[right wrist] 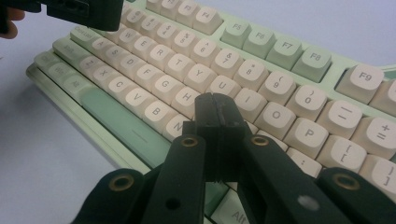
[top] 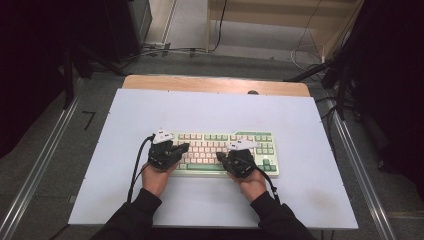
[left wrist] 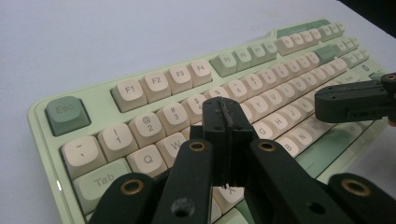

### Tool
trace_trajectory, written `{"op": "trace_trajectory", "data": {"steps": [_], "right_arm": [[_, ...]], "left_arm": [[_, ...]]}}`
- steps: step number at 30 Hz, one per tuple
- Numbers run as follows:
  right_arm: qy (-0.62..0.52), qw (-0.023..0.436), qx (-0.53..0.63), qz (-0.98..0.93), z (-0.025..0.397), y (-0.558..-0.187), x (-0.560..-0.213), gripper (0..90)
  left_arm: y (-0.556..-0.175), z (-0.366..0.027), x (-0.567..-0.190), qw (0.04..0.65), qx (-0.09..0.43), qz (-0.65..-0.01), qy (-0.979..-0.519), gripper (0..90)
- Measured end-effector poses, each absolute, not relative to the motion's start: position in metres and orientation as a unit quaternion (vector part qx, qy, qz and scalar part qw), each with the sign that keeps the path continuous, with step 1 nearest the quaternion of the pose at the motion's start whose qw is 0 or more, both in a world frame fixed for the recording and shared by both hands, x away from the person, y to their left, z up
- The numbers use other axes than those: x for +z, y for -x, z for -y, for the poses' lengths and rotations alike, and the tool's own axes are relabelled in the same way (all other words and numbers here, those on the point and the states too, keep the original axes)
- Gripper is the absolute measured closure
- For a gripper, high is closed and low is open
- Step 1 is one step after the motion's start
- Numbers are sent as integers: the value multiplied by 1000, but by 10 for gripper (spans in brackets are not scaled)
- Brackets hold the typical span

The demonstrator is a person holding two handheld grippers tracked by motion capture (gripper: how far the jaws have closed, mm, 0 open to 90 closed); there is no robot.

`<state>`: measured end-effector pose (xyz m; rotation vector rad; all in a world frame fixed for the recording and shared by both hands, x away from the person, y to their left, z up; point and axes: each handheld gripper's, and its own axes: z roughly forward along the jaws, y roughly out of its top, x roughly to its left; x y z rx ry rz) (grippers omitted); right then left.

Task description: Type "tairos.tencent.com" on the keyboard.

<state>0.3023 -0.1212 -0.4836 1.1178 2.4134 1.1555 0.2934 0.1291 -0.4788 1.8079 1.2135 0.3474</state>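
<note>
A pale green keyboard with cream and green keys lies in the middle of the white board. My left gripper hovers over its left half, jaws shut with nothing between them. In the left gripper view its tip sits above the keys near E and R of the keyboard. My right gripper is over the lower middle rows, also shut and empty. In the right gripper view its tip hangs above the keys near J and N of the keyboard.
The white board covers a wooden table. Metal rails run along both sides. Cables lie on the floor beyond the far edge. Each gripper view also shows the other gripper: right, left.
</note>
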Motion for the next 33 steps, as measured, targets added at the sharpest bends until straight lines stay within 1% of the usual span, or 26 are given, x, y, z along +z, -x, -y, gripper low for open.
{"op": "trace_trajectory", "data": {"steps": [33], "right_arm": [[-378,122,386,-832,118,-301,-492,873]], "left_arm": [[-293,-129,-479,451,139,-491,-732,900]]}}
